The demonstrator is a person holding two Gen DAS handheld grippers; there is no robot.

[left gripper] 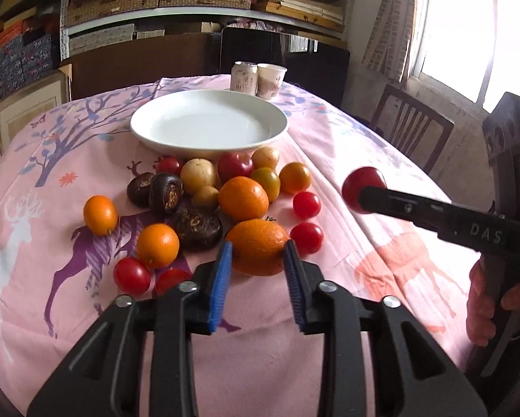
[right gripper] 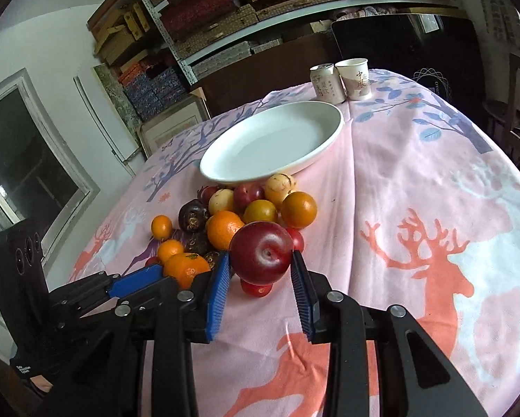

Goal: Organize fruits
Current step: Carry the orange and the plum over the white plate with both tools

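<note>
Left wrist view shows the left gripper point(left gripper: 257, 255) with its blue pads pressed on both sides of an orange point(left gripper: 258, 246), so its jaws are grasping this fruit at the near edge of the pile. The pile point(left gripper: 204, 205) lies on the pink cloth point(left gripper: 329, 146) of the surface, just in front of the white plate point(left gripper: 209, 123), which holds no fruit. In the pile are oranges, small red tomatoes, yellow round fruits and dark brown ones, many touching each other. To the right, the right gripper point(left gripper: 364, 191) is seen from the side with a red fruit at its tip, apart from the pile. Right wrist view shows the same gripper point(right gripper: 261, 264) with its jaws clenched on a dark red plum point(right gripper: 261, 256), held above the cloth near the pile's right side, with a small tomato point(right gripper: 256, 289) below it. Behind the plate stand a can point(right gripper: 326, 83) and a paper cup point(right gripper: 353, 78), side by side.
</note>
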